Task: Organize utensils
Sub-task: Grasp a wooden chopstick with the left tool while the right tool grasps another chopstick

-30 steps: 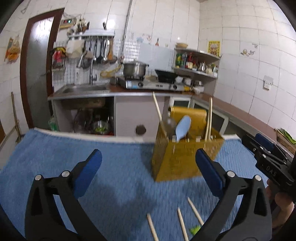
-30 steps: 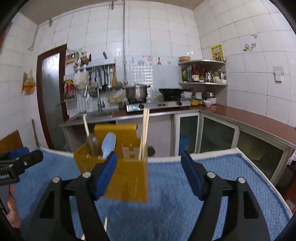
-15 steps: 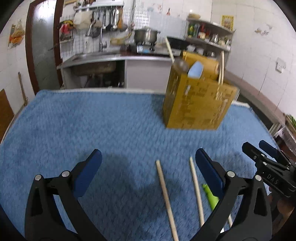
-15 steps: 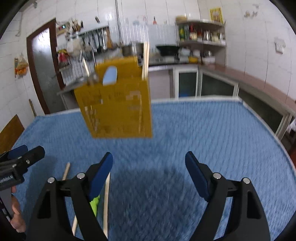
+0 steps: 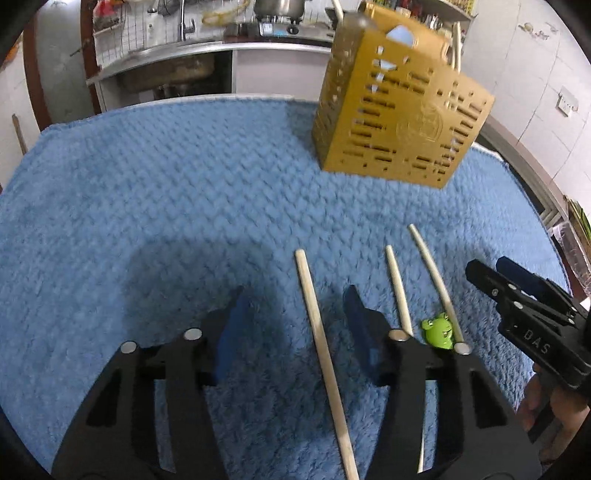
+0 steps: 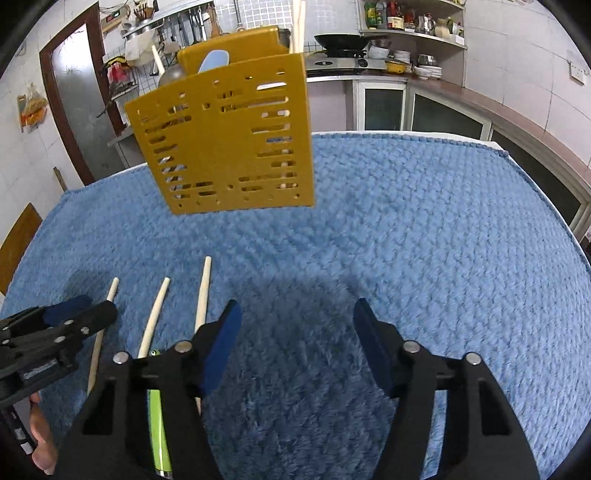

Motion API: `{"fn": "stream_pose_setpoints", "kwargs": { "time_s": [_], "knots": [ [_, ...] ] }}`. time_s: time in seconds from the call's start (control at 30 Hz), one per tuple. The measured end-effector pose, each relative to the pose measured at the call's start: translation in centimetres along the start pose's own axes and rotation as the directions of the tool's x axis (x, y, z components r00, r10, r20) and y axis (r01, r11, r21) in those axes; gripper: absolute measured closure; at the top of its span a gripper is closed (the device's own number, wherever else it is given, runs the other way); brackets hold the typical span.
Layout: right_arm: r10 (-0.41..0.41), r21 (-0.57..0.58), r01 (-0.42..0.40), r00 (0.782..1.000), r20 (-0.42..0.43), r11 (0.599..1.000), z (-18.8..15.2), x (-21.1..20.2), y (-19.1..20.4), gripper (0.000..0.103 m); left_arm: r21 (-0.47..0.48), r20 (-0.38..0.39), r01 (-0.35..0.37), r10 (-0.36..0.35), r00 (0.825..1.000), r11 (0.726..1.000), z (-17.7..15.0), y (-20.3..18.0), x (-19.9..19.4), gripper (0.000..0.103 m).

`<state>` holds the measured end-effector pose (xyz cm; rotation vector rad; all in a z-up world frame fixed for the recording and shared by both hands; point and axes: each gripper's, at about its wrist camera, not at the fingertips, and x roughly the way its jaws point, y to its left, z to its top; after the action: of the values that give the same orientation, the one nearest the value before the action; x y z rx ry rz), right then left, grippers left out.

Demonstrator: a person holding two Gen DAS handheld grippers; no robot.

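Note:
A yellow slotted utensil holder (image 5: 399, 114) stands on the blue towel (image 5: 166, 192); it also shows in the right wrist view (image 6: 229, 140), with a blue spoon and chopsticks in it. Three wooden chopsticks lie on the towel. My left gripper (image 5: 295, 328) is open, its fingers straddling the leftmost chopstick (image 5: 321, 350). Two more chopsticks (image 5: 397, 284) and a green frog-topped utensil (image 5: 439, 330) lie just right of it. My right gripper (image 6: 295, 339) is open and empty, right of the chopsticks (image 6: 202, 295) and the green handle (image 6: 159, 424).
The blue towel (image 6: 424, 240) covers the whole table. A kitchen counter with sink and stove (image 5: 221, 40) lies behind, and a shelf of bottles and dishes (image 6: 406, 33) stands at the right. My right gripper appears at the right edge of the left wrist view (image 5: 524, 325).
Both grippers have tilted down and come low over the towel. My left gripper has narrowed and now straddles the leftmost chopstick. The holder has shifted up in both views.

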<state>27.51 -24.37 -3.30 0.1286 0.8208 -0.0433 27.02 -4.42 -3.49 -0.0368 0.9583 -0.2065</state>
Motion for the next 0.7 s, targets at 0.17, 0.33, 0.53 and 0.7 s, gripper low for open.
{"fn": "stream_pose_setpoints", "kwargs": {
  "time_s": [0.17,0.33,0.53,0.7],
  "knots": [
    [0.009,-0.022,-0.010,1.000,-0.009,1.000,0.3,0.0,0.9,0.053,0.045,-0.005,-0.060,0.060,0.998,0.997,0.4,-0.5,0.6,0.076],
    [0.028,-0.056,-0.029,0.999,-0.025,0.998,0.5,0.4,2.4,0.062,0.064,-0.021,-0.043,0.045,0.999,0.997,1.1,0.0,0.6,0.092],
    [0.033,-0.107,-0.038,0.998,-0.052,0.994,0.6,1.1,4.2,0.067,0.081,-0.033,-0.009,0.011,0.999,0.997,1.4,0.5,0.3,0.096],
    [0.047,-0.094,-0.054,0.996,-0.071,0.994,1.0,1.4,4.4,0.068,0.107,-0.040,0.011,-0.006,0.999,0.994,1.4,0.8,0.3,0.096]
  ]
}}
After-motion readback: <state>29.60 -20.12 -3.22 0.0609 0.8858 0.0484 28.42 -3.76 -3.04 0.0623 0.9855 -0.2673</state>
